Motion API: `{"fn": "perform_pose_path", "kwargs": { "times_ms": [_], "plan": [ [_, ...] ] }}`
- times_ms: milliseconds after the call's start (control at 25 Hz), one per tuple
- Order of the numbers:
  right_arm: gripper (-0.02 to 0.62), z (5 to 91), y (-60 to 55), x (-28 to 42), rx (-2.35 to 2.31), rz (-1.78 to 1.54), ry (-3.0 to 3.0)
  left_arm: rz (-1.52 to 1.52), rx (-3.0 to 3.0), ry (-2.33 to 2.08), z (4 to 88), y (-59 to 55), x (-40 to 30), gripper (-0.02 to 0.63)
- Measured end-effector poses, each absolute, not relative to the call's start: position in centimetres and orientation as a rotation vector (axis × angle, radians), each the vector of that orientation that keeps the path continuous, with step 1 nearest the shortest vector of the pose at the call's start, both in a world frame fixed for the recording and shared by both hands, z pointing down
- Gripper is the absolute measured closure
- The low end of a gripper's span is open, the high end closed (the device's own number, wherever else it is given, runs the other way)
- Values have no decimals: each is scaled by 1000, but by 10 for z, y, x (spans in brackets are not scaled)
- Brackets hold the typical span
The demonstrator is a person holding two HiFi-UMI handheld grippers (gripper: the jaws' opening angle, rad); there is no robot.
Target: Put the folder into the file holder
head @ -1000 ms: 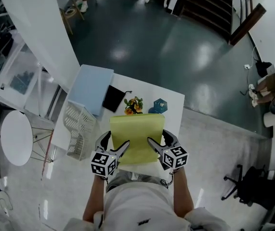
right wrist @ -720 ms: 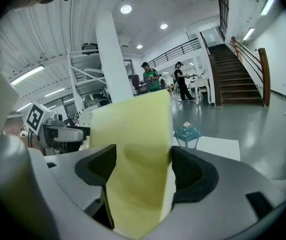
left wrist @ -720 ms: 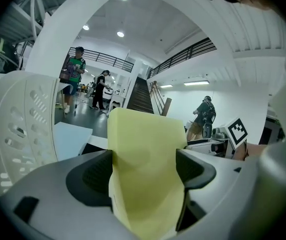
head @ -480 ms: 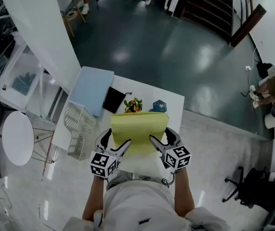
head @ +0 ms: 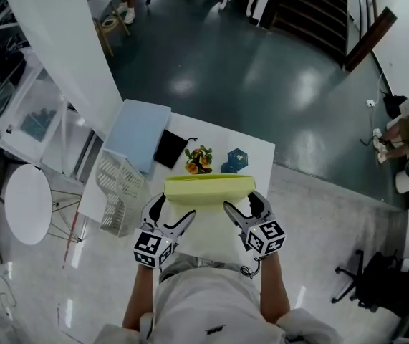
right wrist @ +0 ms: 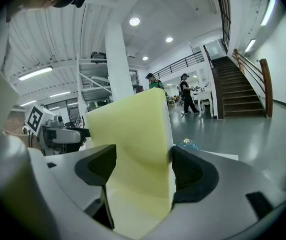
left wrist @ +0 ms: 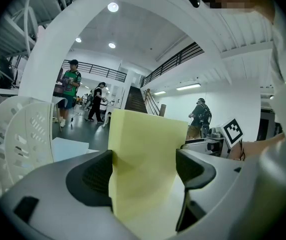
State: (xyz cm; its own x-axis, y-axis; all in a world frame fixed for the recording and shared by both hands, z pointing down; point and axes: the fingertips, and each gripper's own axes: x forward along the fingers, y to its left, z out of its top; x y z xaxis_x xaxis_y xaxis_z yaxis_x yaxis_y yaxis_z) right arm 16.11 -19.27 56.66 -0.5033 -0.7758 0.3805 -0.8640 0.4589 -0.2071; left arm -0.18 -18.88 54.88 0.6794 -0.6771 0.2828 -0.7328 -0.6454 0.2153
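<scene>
Yellow, light and bendy as we judge it, the folder (head: 209, 185) needs both near side edges held, left gripper (head: 177, 208) and right gripper (head: 238, 202) each clamped wide-jawed across it.

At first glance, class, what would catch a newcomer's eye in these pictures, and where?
The yellow folder stands out, tipped up over the near edge of the white table and clamped at its sides in the jaws of the left gripper and right gripper. Next comes the white file holder on the table's left side.
</scene>
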Motion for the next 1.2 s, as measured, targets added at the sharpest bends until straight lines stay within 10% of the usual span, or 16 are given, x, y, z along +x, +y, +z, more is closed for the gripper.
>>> {"fn": "perform_pose_path", "kwargs": {
  "times_ms": [1200],
  "plan": [
    [281,578,-166,168,1450,516,-2459,398,2907,-836,558,-184,-3,198]
  ]
}}
